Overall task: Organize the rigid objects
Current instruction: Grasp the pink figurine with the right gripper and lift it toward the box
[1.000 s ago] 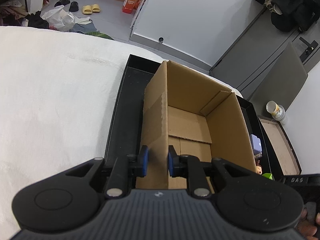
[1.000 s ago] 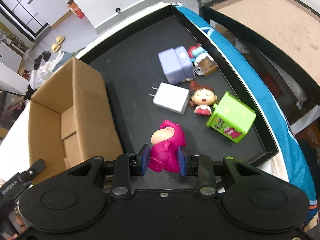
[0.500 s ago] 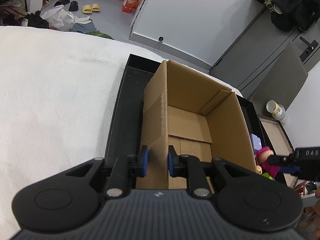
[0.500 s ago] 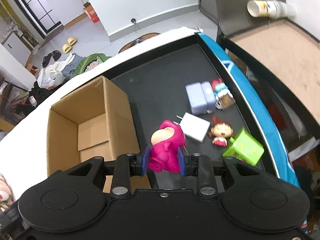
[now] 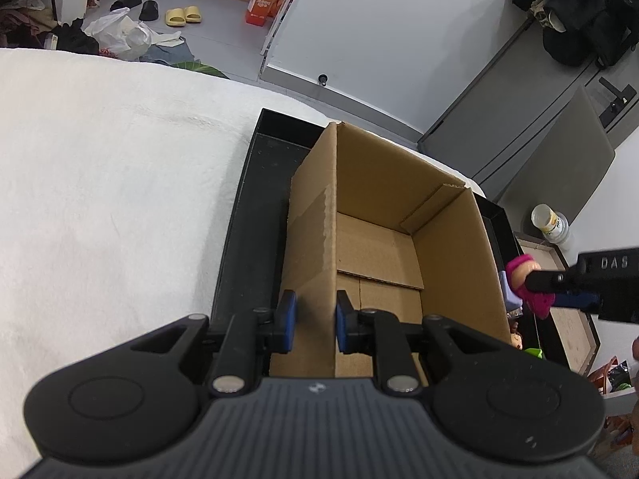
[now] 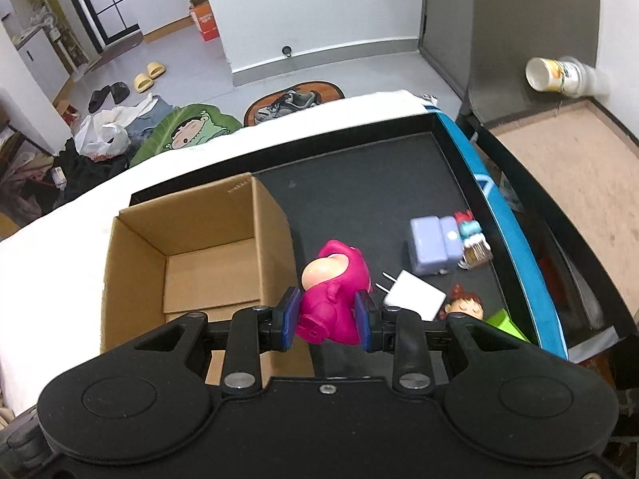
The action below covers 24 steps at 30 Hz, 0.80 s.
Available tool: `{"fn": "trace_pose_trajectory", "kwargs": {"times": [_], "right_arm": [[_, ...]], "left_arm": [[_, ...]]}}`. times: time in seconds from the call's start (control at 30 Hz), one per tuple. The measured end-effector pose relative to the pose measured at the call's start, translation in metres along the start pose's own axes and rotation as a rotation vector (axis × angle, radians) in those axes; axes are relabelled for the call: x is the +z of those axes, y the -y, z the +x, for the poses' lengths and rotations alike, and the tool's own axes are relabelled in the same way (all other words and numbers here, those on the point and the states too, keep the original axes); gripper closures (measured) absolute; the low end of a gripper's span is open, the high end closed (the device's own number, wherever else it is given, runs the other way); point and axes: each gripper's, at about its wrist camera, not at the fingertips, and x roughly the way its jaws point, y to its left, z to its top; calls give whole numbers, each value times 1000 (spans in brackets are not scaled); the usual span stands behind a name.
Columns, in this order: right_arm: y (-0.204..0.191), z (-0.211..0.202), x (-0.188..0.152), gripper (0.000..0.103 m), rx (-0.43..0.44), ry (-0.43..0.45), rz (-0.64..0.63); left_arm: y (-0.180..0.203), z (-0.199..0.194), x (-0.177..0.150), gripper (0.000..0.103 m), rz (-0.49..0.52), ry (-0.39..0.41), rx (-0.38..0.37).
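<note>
Cardboard box [image 6: 191,263] sits in the black tray [image 6: 383,183]; your left gripper [image 5: 312,316] is clamped on its near wall, steadying it. Right gripper [image 6: 328,315] fingers grip the pink toy [image 6: 333,291] just beside the box's right wall, apparently clear of the tray. Next: carry it over the opening, then release.

L wrist: steep down, close | R wrist: steep down, higher | shared: cardboard box [image 5: 399,215], black tray [image 6: 379,183]
</note>
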Motion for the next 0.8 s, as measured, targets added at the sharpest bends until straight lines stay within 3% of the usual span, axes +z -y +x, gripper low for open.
{"fn": "trace_pose_trajectory", "kwargs": {"times": [0.33, 0.8], "right_arm": [[-32, -4, 19, 73, 7, 34, -72], [-76, 13, 16, 73, 5, 32, -159]], "left_arm": [[-1, -3, 0, 84, -3, 6, -2], [-3, -5, -1, 84, 1, 9, -8]]}}
